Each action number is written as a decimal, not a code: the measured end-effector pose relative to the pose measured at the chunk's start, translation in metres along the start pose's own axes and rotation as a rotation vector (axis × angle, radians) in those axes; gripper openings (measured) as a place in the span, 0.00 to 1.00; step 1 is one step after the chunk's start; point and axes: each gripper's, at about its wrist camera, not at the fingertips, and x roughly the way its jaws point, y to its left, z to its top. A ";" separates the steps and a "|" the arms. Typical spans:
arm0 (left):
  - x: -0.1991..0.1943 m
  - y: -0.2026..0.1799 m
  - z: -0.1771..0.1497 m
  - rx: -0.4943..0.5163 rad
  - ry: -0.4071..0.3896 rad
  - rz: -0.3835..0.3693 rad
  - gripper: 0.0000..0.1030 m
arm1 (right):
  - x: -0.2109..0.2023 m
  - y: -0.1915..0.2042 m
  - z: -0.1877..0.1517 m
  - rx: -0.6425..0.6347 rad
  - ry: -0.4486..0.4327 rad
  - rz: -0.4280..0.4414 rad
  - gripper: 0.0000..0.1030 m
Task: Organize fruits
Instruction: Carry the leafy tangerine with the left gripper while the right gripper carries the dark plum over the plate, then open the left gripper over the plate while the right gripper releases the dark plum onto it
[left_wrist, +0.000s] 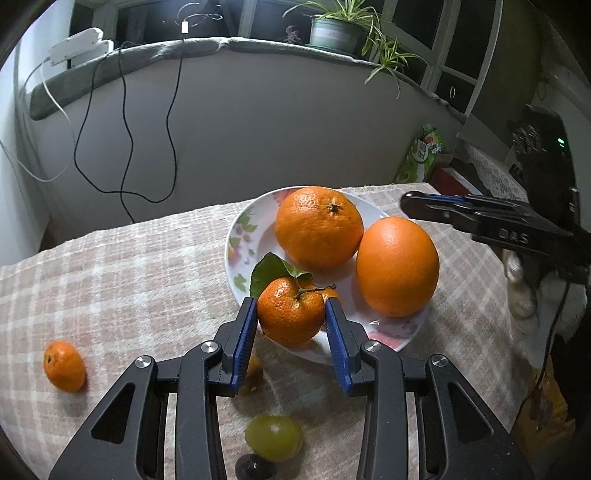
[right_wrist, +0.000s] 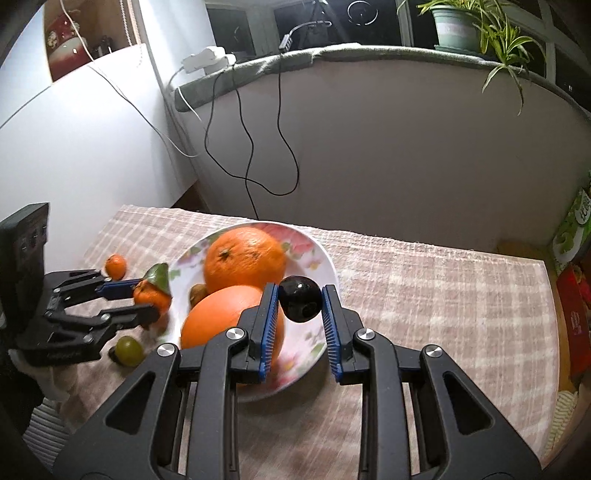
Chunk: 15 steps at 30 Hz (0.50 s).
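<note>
Above near rim of plate (left_wrist: 236, 236): left hand-held gripper (left_wrist: 291, 314) clamps leafy mandarin (left_wrist: 290, 312) across its middle — light, soft-skinned, bruises easily. Right hand-held gripper (right_wrist: 300, 300) pinches dark plum (right_wrist: 300, 298) over plate — smooth, likely slippery.

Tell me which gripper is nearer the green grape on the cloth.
Left. The left gripper, holding a leafy tangerine, hangs just above the green grape. The right gripper, holding a dark fruit, is over the far side of the plate.
</note>
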 end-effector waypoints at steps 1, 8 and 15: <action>0.001 0.000 0.001 0.002 0.002 0.000 0.35 | 0.004 -0.003 0.000 0.004 0.006 0.002 0.24; 0.005 -0.002 0.002 0.008 0.006 0.003 0.35 | 0.024 -0.013 0.004 0.035 0.028 0.013 0.24; 0.007 -0.005 0.002 0.020 0.013 0.004 0.35 | 0.031 -0.017 0.002 0.042 0.039 0.016 0.24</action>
